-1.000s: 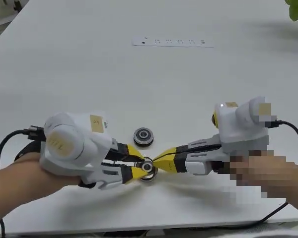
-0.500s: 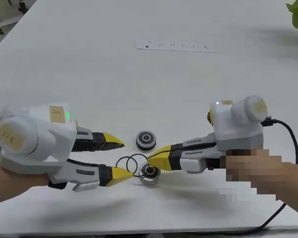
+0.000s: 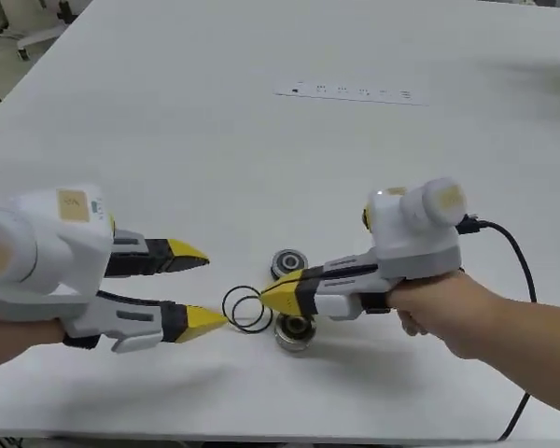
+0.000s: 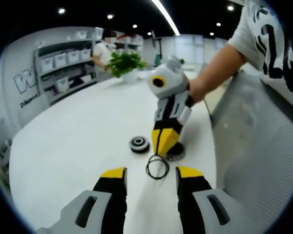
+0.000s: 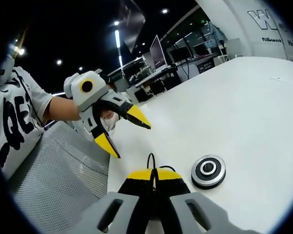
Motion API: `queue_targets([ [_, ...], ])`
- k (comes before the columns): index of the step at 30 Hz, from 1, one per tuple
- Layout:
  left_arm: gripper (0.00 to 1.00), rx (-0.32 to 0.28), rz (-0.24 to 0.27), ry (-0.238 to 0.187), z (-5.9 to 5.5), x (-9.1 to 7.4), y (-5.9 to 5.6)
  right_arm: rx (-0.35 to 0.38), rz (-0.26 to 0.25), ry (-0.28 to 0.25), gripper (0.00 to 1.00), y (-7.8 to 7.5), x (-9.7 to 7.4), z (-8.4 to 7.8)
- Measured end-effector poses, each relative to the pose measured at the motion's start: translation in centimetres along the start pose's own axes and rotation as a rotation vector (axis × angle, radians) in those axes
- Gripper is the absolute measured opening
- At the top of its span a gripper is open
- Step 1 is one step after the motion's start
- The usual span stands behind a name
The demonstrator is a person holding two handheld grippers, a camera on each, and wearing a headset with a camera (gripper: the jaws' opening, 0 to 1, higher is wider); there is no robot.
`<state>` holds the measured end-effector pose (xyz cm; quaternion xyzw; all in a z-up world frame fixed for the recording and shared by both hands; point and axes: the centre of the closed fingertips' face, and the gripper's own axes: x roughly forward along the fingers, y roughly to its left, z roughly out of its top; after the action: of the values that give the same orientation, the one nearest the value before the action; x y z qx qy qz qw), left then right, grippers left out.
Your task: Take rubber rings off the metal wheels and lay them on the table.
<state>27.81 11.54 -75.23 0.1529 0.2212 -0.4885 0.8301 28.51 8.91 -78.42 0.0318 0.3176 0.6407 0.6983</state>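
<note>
Two thin black rubber rings (image 3: 247, 310) overlap on the white table between the grippers. My right gripper (image 3: 266, 297) is shut, and one ring (image 5: 150, 160) runs out from between its yellow tips. A bare metal wheel (image 3: 296, 329) sits just under its jaws. A second wheel (image 3: 288, 263), dark-rimmed, lies flat a little farther back, also seen as the wheel (image 5: 208, 171) and the wheel (image 4: 139, 144). My left gripper (image 3: 201, 286) hovers to the left of the rings, open with nothing between its tips. The rings (image 4: 157, 166) lie just ahead of its jaws (image 4: 150, 173).
A white power strip (image 3: 355, 93) lies far back on the table. A black cable (image 3: 513, 257) trails from the right gripper toward the front edge. A grey mesh chair (image 5: 63, 175) stands by the person. A potted plant (image 4: 124, 62) sits at the table's far end.
The left gripper has let go at the wheel, opened and drawn back to the left. The rubber rings have come off and now sit beside the bare wheel. The right gripper stays shut.
</note>
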Motion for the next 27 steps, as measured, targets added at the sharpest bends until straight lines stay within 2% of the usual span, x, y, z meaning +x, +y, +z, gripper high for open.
queue_targets([
  [8, 0.41, -0.009, 0.005, 0.006, -0.2, 0.0, 0.2, -0.042, -0.021, 0.047, 0.0, -0.9, -0.3, -0.9],
  [12, 0.4, -0.008, 0.005, 0.006, -0.1, 0.4, 0.6, -0.057, -0.031, 0.051, 0.03, -1.0, -0.5, -1.0],
  [21, 0.4, -0.005, 0.003, -0.004, 0.7, 1.3, 1.3, -0.083, -0.049, 0.032, 0.12, -1.1, -1.6, -0.5],
  [27, 0.39, 0.002, -0.002, -0.012, 1.5, 2.2, 1.8, -0.095, -0.076, -0.004, 0.15, -1.6, -2.9, 0.5],
])
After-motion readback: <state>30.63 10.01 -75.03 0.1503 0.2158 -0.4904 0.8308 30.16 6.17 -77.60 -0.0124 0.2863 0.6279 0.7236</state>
